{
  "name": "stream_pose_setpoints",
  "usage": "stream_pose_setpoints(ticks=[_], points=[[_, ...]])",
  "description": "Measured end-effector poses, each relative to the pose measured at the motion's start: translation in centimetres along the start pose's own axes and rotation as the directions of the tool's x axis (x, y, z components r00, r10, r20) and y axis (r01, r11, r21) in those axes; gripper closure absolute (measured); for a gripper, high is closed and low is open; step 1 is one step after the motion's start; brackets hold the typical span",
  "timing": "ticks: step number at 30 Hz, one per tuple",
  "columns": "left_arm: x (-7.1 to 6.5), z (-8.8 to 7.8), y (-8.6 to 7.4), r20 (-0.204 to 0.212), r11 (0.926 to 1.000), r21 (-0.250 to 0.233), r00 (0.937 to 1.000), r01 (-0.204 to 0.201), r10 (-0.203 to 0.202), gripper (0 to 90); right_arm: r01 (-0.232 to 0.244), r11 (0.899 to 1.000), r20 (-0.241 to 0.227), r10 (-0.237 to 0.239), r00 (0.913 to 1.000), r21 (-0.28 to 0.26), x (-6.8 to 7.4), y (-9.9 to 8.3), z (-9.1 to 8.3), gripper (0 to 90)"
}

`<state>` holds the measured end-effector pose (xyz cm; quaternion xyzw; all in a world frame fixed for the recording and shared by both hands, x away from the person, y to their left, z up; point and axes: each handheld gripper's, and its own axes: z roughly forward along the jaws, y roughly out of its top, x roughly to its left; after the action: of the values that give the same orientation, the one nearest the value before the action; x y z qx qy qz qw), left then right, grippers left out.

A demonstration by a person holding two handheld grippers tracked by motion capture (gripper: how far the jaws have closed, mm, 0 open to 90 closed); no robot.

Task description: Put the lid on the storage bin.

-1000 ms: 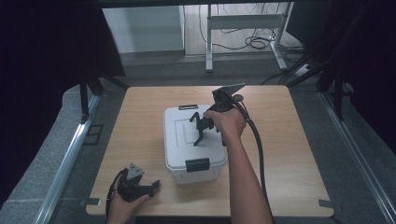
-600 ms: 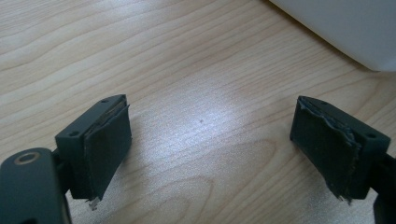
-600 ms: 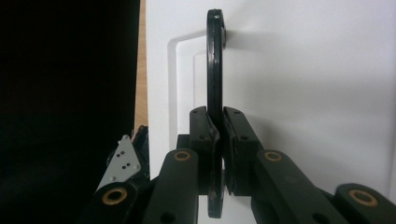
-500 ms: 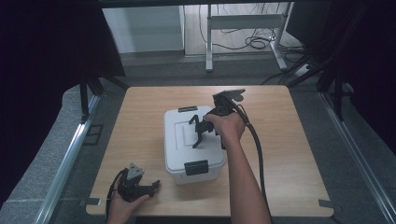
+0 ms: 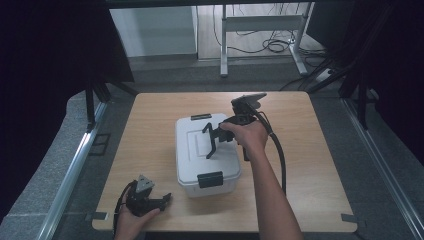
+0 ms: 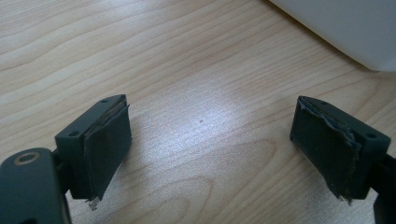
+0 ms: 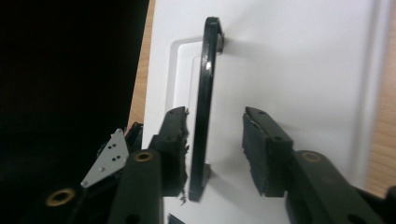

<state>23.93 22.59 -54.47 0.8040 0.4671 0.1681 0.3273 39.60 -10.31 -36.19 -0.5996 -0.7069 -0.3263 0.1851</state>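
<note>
A white lidded box [image 5: 192, 165] with black latches stands mid-table. Its thin black carry handle [image 7: 204, 93] stands up from the lid. My right gripper [image 5: 210, 142] hovers over the lid with its jaws apart, one on each side of that handle. In the right gripper view the handle sits close to the left jaw of the right gripper [image 7: 215, 128], with a clear gap to the other jaw. My left gripper [image 5: 162, 200] rests at the table's front left, open. In its own view the left gripper [image 6: 210, 135] spans bare wood, with the box's corner [image 6: 345, 28] beyond.
The wooden table [image 5: 310, 150] has bare room to the right of the box and behind it. A cable [image 5: 280, 155] trails from the right gripper along the forearm. Dark curtains flank the table, and a metal desk frame [image 5: 260, 30] stands on the floor beyond.
My right gripper has shifted slightly nearer the person over the lid, settling around the raised handle. The left gripper has stayed put.
</note>
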Motion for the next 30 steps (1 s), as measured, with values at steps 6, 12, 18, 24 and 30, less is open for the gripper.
stream_pose_setpoints(ticks=[6, 12, 18, 24, 30], points=[[0.0, 0.0, 0.0, 0.0, 1.0, 0.001, 1.0, -0.003, 0.003, 12.3, 0.047, 0.998, -0.029, -0.049, 0.9984, -0.048, -1.5, -0.8, -2.1, 52.8], [0.0, 0.0, 0.0, -0.001, 1.0, 0.001, 1.0, -0.003, 0.003, 12.3, 0.086, 0.992, -0.036, -0.09, 0.9953, -0.093, -3.7, -2.2, -4.1, 49.4], [0.0, 0.0, 0.0, -0.001, 1.0, 0.001, 1.0, -0.003, 0.003, 12.3, 0.104, 0.988, -0.072, -0.113, 0.991, -0.116, -5.6, -3.6, -5.7, 47.6], [0.0, 0.0, 0.0, -0.002, 1.0, -0.001, 1.0, -0.002, 0.002, 12.3, 0.124, 0.981, -0.074, -0.136, 0.988, -0.15, -7.6, -5.2, -7.0, 45.3], [0.0, 0.0, 0.0, -0.002, 1.0, -0.003, 1.0, -0.001, 0.001, 12.3, 0.138, 0.974, -0.087, -0.155, 0.9841, -0.178, -9.4, -6.5, -7.6, 44.5]])
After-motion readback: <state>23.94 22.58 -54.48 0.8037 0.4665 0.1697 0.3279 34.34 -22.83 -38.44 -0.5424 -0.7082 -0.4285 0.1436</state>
